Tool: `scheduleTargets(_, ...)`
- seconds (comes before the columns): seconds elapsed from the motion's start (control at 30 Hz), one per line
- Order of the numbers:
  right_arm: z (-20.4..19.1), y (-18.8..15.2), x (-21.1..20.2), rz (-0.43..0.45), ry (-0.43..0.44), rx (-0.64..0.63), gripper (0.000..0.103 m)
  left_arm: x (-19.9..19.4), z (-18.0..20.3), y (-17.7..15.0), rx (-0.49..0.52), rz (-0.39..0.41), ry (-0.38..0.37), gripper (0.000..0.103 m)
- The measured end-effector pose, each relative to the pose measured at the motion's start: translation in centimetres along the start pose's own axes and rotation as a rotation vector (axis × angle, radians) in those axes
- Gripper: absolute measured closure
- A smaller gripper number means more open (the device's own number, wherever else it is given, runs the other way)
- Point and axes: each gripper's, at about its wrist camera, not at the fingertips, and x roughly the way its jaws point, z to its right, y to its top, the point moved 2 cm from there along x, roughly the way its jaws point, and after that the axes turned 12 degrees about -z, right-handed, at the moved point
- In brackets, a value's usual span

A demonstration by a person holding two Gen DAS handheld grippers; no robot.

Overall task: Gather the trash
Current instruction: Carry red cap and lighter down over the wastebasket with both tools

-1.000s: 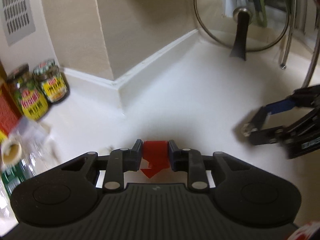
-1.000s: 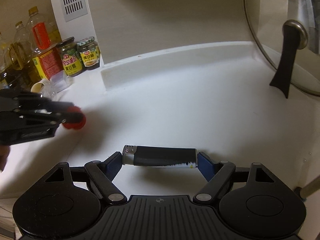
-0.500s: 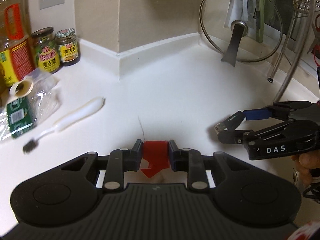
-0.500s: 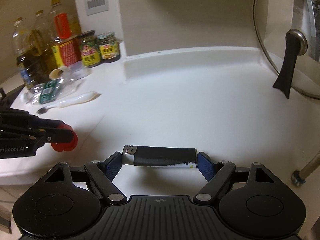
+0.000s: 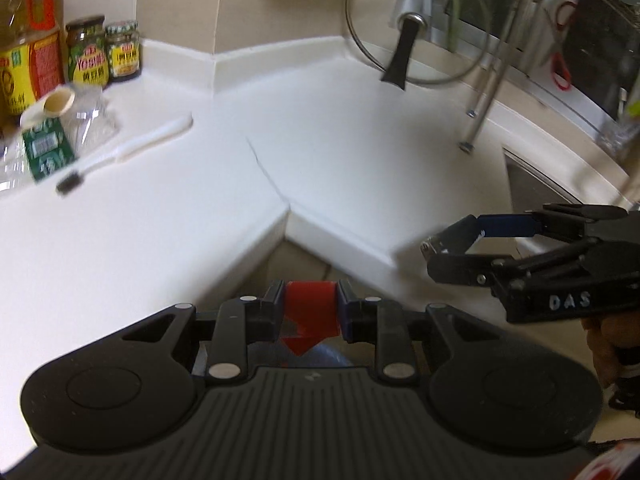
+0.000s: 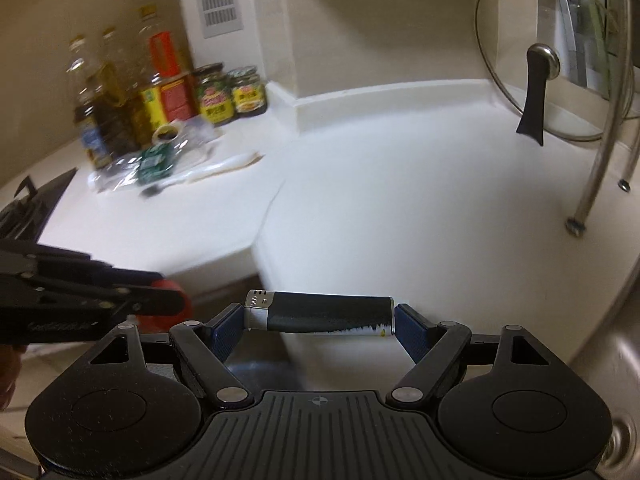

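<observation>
A: Left hand-held gripper [image 5: 311, 312] is clamped on a red cap [image 5: 310, 308], pads pressing it from both sides, out past the front edge of the white desk [image 5: 360, 152].

B: And the right hand-held gripper [image 6: 320, 316] is gripping a black lighter [image 6: 320, 314] end to end, lying crosswise between its blue pads [image 6: 412, 326], metal head towards its left finger.

A: Each shows up in the other's view, too, to the side and well apart.

B: Ahead and left of both, a white toothbrush [image 5: 132, 148] lies flat on the desk, touching a crumpled clear wrapper [image 5: 60, 136] with a green label.

A: Behind that stand sauce jars [image 5: 104, 54] and oil bottles [image 6: 108, 100]. Far ahead on the right, a glass pot lid [image 5: 416, 24] leans upright.
</observation>
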Motion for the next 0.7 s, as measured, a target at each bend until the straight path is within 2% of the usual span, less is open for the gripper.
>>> scheduleTargets(0.13, -3.4, -3.2, -0.6, -0.035, -0.025, -0.029, 0.023, -0.7, -0.4, -2.9, 0.003, -0.023, -0.033, 0.079)
scheduleTargets(0.3, -5.8, -6.3, -0.2, -0.091, -0.042, -0.040, 0.023, -0.7, -1.0, -5.8, -0.012, -0.063, -0.061, 0.079)
scheduleTargets(0.53, -6.7, -7.6, 2.6, -0.172, -0.027, -0.124, 0.023, 0.3, -2.2, -8.3, -0.083, -0.100, -0.024, 0.079)
scheduleTargets(0.7, -6.5, -8.5, 5.5, -0.230, -0.023, -0.170, 0.023, 2.3, -2.9, -10.2, -0.139, -0.165, 0.003, 0.079)
